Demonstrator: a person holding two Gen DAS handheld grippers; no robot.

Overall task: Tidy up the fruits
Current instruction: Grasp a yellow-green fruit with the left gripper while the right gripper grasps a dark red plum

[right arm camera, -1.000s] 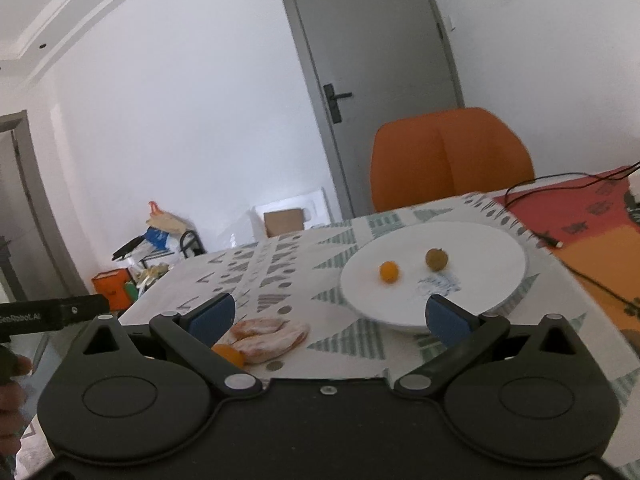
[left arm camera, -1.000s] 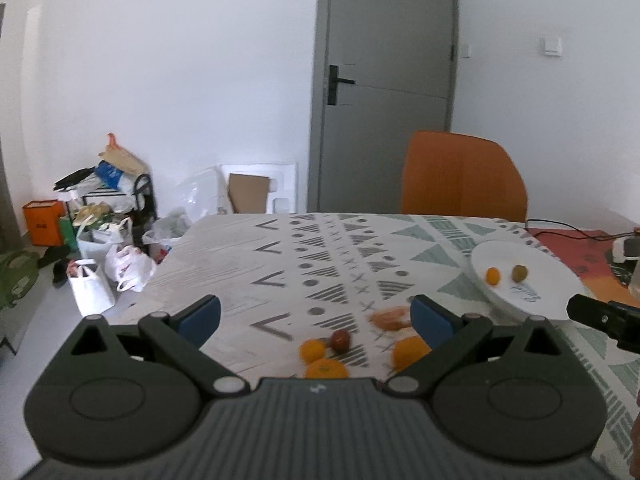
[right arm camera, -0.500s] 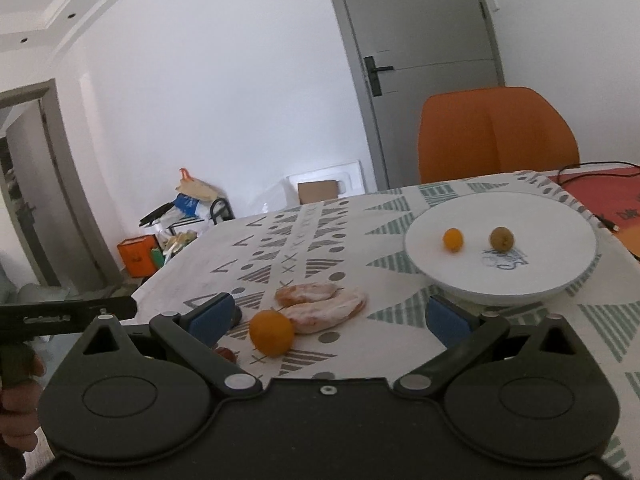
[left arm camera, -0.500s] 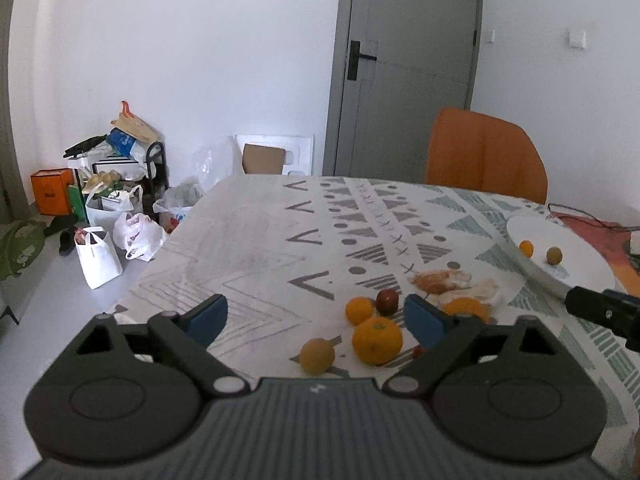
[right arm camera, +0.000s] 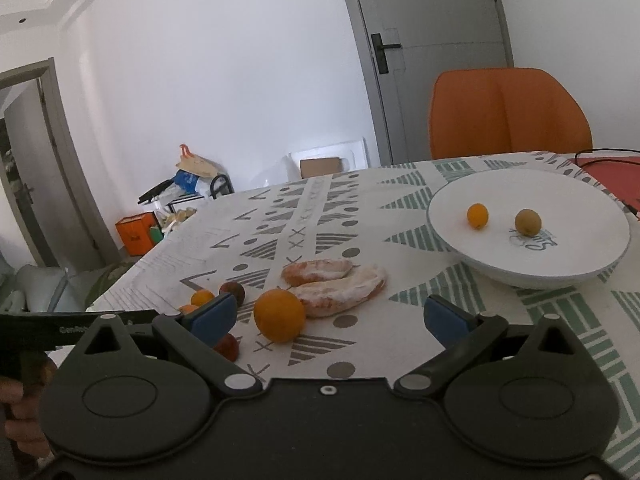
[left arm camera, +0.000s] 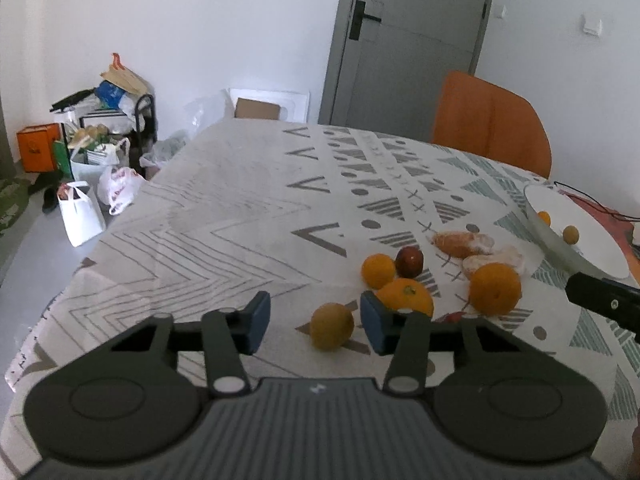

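Observation:
My left gripper hangs low over the patterned table with its jaws closing. A small yellow-brown fruit lies between them near the right pad, and neither pad presses on it. Behind it lie a large orange, a small orange, a dark red fruit, another orange and peeled segments. My right gripper is open and holds nothing; an orange sits just beyond its left finger. The white bowl holds a small orange and a brownish fruit.
An orange chair stands behind the table's far edge. A red mat with a black cable lies right of the bowl. Bags and boxes crowd the floor to the left. A hand holds the left gripper's handle.
The left jaws have narrowed from wide apart, and the gripper has dropped toward the fruits, with the yellow-brown fruit now between its jaws. The right gripper has drifted left, bringing the orange and segments into view.

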